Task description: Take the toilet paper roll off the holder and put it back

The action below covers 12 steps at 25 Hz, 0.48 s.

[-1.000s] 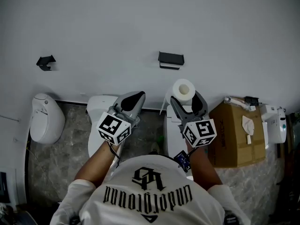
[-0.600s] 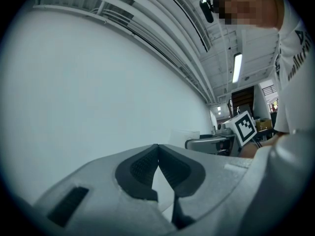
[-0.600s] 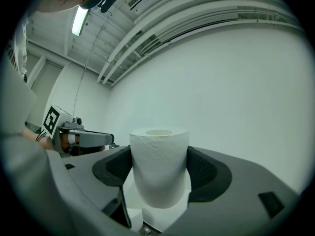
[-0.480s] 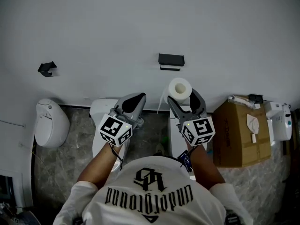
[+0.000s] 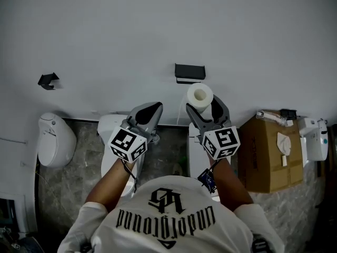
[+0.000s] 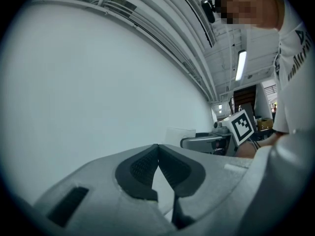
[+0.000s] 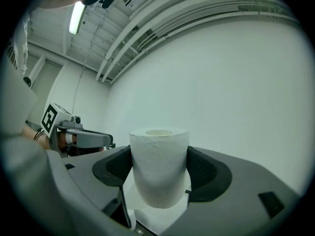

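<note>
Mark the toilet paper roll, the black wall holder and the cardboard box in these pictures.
toilet paper roll (image 7: 160,168): right gripper view, middle of its side wall.
black wall holder (image 5: 190,71): head view, its dark front face.
cardboard box (image 5: 261,154): head view, bare brown top surface.

Both forearms extend toward 12 o'clock. The left gripper, at 11 o'clock, has its fingers closed tip to tip with nothing between them. The right gripper, at 1 o'clock, has its fingers clamped on opposite sides of the toilet paper roll.
</note>
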Motion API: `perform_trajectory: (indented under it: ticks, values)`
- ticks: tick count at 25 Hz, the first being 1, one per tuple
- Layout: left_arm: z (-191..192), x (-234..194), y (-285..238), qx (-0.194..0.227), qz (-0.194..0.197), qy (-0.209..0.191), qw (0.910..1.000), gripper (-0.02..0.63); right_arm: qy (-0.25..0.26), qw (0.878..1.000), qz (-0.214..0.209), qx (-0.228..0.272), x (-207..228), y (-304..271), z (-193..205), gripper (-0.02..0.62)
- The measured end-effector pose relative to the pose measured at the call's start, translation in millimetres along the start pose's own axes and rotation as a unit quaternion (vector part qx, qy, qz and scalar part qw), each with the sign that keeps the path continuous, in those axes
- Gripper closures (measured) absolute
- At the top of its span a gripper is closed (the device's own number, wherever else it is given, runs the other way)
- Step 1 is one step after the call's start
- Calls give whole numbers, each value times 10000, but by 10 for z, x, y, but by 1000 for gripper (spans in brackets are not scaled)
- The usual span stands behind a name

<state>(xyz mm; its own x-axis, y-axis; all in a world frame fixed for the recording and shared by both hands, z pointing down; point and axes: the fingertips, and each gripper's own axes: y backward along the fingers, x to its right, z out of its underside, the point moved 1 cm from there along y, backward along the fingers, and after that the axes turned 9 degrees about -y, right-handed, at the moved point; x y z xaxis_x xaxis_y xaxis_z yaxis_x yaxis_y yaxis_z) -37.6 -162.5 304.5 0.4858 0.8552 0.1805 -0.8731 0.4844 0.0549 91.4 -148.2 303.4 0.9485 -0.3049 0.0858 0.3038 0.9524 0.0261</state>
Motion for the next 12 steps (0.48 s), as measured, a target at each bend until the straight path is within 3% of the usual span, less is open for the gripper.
perform_trajectory:
  ticks: [12]
  values:
    - [312, -453, -712, -158, -75, 151, 9997, 592, -107, 9999, -21, -20, 708, -800, 29, 278]
